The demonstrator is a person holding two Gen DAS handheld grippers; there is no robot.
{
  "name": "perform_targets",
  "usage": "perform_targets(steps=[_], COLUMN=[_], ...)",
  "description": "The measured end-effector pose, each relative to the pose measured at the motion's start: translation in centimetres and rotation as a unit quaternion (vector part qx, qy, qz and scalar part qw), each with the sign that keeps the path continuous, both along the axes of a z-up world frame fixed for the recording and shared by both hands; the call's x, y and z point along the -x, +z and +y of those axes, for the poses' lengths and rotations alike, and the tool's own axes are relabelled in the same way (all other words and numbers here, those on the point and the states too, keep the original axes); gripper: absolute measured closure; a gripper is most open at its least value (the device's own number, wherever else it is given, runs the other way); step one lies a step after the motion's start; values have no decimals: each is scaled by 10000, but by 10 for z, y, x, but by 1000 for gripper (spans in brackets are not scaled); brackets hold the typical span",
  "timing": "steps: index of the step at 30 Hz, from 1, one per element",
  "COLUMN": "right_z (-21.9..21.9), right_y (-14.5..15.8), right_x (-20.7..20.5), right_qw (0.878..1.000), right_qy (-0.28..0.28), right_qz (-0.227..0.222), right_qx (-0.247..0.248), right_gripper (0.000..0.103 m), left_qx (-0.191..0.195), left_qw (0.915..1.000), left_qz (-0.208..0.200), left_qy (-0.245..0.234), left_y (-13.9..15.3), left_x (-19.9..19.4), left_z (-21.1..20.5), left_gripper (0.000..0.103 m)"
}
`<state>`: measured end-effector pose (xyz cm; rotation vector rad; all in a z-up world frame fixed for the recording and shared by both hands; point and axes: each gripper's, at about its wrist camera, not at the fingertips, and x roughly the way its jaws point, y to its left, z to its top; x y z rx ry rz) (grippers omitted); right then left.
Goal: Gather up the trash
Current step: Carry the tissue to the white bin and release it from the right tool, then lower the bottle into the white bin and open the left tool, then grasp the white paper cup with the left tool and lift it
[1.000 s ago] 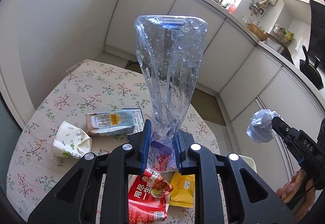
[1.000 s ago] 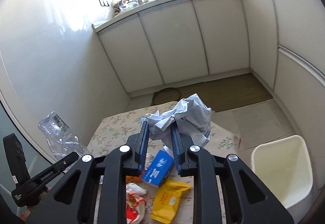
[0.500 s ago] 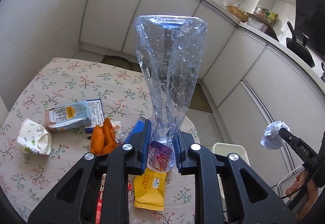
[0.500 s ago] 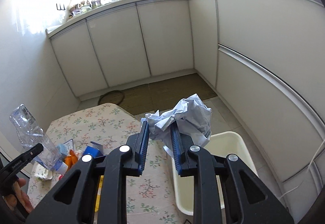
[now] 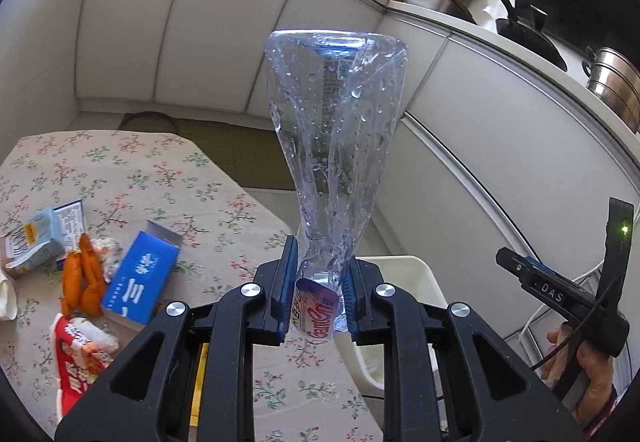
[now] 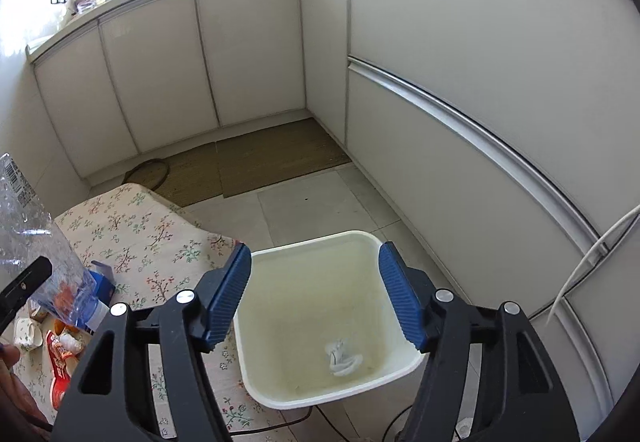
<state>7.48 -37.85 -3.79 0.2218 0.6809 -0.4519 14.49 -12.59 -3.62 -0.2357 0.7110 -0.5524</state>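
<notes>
One piece of trash had just been let go: the right hand-held gripper (image 6: 314, 292) was seen with its jaws opening over the white bin (image 6: 400, 362), nothing between the blue pads (image 6: 230, 292), where half a second earlier a crumpled wad of paper had been pinched. That crumpled paper (image 6: 342, 356) was found lying on the bin's floor, directly below the spread jaws. One second earlier the same gripper had been held above the tabletop with the bin off to the side; by this moment it had been carried across and tipped downward over the bin.

The left hand-held gripper (image 5: 316, 282) was kept clamped on the neck end of a crushed plastic bottle (image 5: 336, 133), whose wet, flattened body stood up and away from the pads. It too had been swung toward the bin, whose rim (image 5: 424, 274) was visible just beyond the pads, whereas a second before only the tabletop had been below it.

Left on the floral tabletop (image 5: 160, 169) were a blue carton (image 5: 140, 282), orange peel (image 5: 82, 278), a red wrapper (image 5: 80, 358) and a small milk carton (image 5: 36, 242), all well apart from the bin.

By this reading, the paper was disposed of, the bottle was judged next in line for release, and several items remained to be gathered.
</notes>
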Motion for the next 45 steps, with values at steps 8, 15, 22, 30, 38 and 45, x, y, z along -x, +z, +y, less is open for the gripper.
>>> perform_targets(steps=[8,15,22,30,38,45], right_z=[-39,-53,-57,-18,62,123], right_y=[16,18,24,29,29,16], right_x=[26,36,44,33,-2,-37], right_qw=[9925,9880,9850,9901,9956,9949], right_qy=[-1136,-1452,-1612,-1157,-105,643], right_qz=[-446,-439,-543,-604,-627,-445], right_qx=[123,301,276,523,687,642], right_gripper=[13,13,13,12,7,7], left_qx=[141,129,203,-152,-606,-658], left_qw=[9980,9933,9887,9983,9960,9878], left_qz=[197,486,922,231,-316,11], left_qy=[-576,-1038,-1161,-521,570,1408], left_y=[-12,-25,-32,-2,15,-4], left_x=[0,-4,-16,-2,-10,-27], left_z=[-65,-120,-149,-100,-16,70], left_gripper=[83,83,61,57,34,31])
